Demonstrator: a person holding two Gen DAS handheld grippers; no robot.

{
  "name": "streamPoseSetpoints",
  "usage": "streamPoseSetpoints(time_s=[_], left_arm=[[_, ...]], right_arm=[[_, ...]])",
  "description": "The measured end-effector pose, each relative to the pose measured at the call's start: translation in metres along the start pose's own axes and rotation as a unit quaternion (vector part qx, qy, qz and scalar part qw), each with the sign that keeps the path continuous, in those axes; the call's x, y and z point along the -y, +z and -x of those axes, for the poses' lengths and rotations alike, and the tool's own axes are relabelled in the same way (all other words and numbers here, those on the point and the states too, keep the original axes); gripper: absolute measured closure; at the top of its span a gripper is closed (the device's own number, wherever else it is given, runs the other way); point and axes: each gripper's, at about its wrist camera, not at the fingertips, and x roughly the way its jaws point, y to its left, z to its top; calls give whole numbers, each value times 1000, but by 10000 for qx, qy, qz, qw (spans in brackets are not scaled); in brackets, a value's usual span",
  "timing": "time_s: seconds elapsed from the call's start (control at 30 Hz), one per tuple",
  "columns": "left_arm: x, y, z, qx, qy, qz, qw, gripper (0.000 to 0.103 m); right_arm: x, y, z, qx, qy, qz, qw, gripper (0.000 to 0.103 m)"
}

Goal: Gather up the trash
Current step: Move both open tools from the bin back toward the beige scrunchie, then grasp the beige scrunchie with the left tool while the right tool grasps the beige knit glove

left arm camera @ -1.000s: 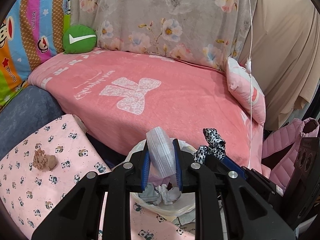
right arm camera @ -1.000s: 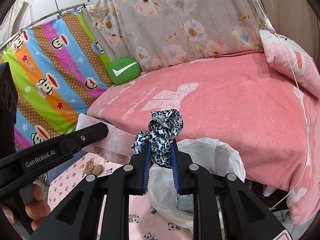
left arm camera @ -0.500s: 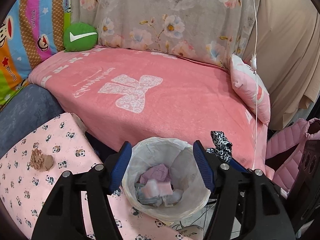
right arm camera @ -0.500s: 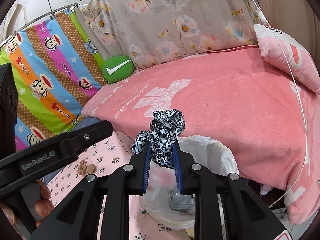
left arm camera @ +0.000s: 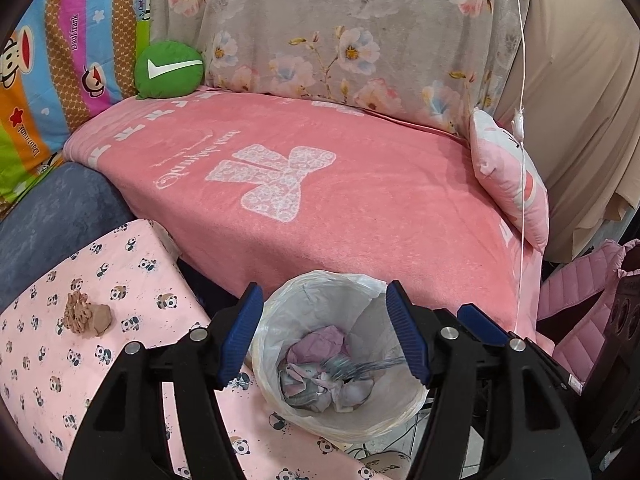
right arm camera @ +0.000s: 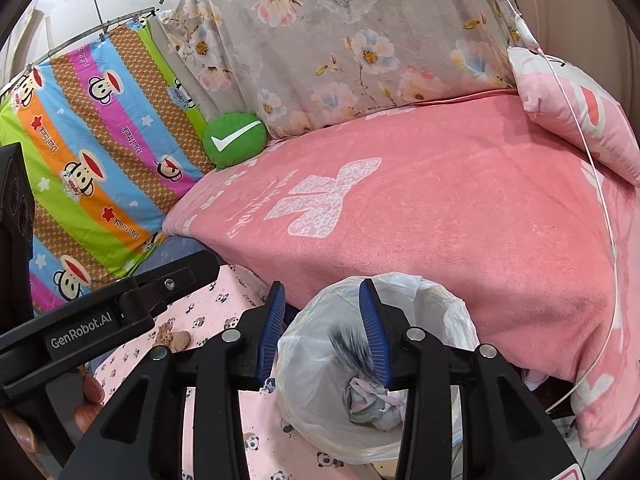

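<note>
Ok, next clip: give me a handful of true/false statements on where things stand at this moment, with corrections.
1. The left tool stands open over the white plastic-lined trash bin with nothing between its blue pads. True.
2. The bin is empty. False: crumpled pink and grey scraps lie at its bottom.
3. The right tool has its pads pressed on the black-and-white patterned scrap. False: its jaws have just been opening, and the scrap shows as a blur between the parted pads, above the bin.
4. A brown crumpled lump lies on the pink panda-print cloth. True.
5. The round green cushion with a white tick sits inside the bin. False: it rests at the back of the pink blanket.
</note>
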Motion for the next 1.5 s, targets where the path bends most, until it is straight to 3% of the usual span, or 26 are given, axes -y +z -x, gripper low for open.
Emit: streamPoseSetpoints(time_s=[0.63, 1.5], left_arm=[[-22, -8, 4, 9, 91, 188, 9998, 42], [-108, -25, 12, -31, 430, 881, 9952, 42]], right_arm=[[-15, -3, -8, -106, 66, 173, 9998, 63], [-82, -27, -45, -497, 268, 680, 9961, 63]])
